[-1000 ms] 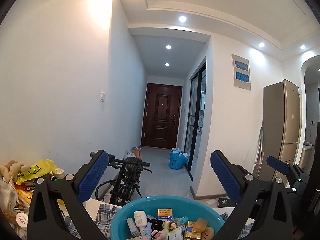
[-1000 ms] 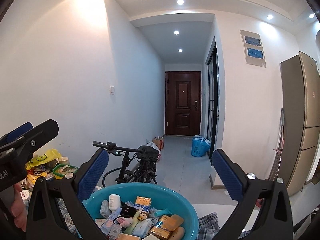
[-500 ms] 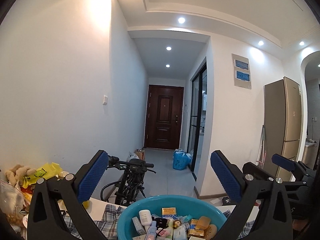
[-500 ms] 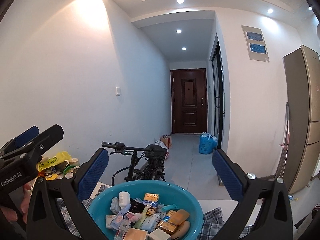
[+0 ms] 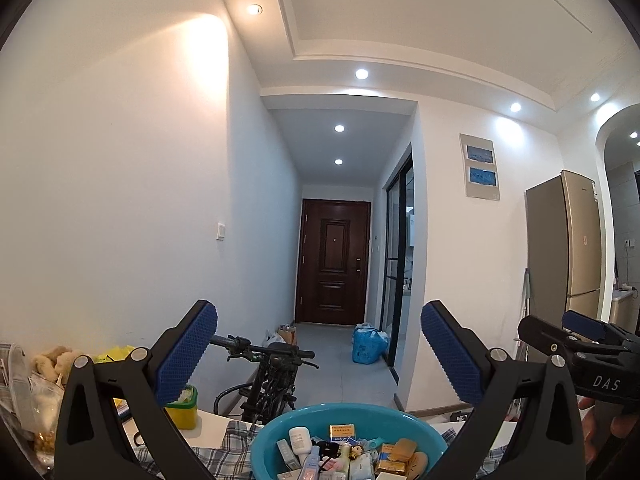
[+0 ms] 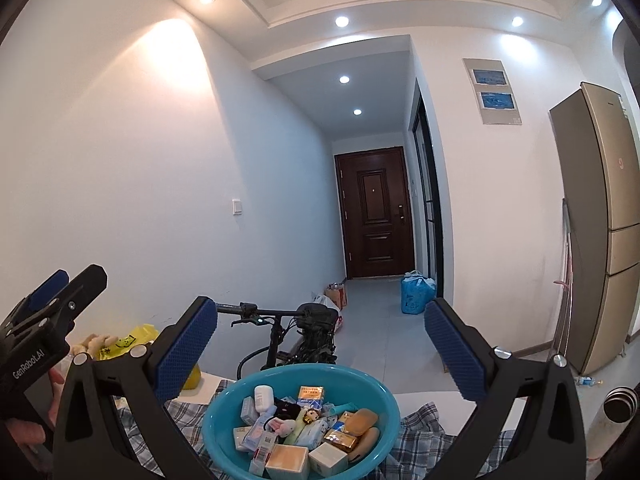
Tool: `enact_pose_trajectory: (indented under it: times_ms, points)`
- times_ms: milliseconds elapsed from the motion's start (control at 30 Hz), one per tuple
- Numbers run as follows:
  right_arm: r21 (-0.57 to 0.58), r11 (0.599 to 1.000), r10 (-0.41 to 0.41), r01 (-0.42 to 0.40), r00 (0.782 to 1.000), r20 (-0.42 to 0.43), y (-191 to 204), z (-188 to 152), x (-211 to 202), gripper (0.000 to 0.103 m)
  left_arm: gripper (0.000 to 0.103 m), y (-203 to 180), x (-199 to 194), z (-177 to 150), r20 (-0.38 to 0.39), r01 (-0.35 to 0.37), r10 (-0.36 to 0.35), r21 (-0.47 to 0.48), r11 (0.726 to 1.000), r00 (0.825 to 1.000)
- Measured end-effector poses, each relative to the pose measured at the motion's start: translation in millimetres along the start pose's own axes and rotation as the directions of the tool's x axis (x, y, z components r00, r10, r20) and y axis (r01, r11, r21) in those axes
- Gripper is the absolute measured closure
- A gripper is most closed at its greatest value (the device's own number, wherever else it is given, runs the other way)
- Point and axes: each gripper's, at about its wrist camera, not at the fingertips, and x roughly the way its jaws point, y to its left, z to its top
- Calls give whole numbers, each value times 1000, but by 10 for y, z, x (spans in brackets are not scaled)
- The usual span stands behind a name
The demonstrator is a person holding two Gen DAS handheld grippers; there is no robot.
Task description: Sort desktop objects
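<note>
**Both tongs held above a filled basin on the desk**

Left tongs [image 5: 319,354] and right tongs [image 6: 321,354]: each pair stands wide apart with nothing between its blue pads, raised above the desk and aimed down a hallway. Teal basin [image 6: 224,420]: sits on a plaid cloth [image 6: 424,426] over the white desk [image 6: 420,397], below and between the fingers in both views. It is heaped with small objects, among them a white bottle [image 6: 264,397], a yellow-and-white carton [image 6: 310,394], a small doll figure [image 6: 308,415], a tan soap-like bar [image 6: 360,420] and several boxes. Yellow-green tub [image 5: 183,410]: rests on the desk left of the basin, beside the left finger. Plush toy [image 5: 50,362] and yellow bag [image 6: 132,340]: lie at the far left among other clutter. Black bicycle [image 6: 304,336]: stands on the floor beyond the desk edge. Background: dark brown door [image 6: 376,216], blue bag [image 6: 416,294] on the floor, gold refrigerator [image 6: 600,220] at right.
</note>
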Motion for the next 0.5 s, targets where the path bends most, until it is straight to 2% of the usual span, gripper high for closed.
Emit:
enact_pose_trajectory:
  times_ms: [167,300,500]
  points:
    - [-38,999,18,-17,1000,20,134,39,-273,0,0,-15,-280,80,20,2,-2,12,1000,1000]
    - [-78,997,8,-7,1000,18,229,46,-464,0,0,21,-615,74,74,-14,14,6,1000,997]
    - [-79,997,3,-1,1000,26,256,-1,-677,0,0,114,-749,41,13,30,-29,-31,999,999]
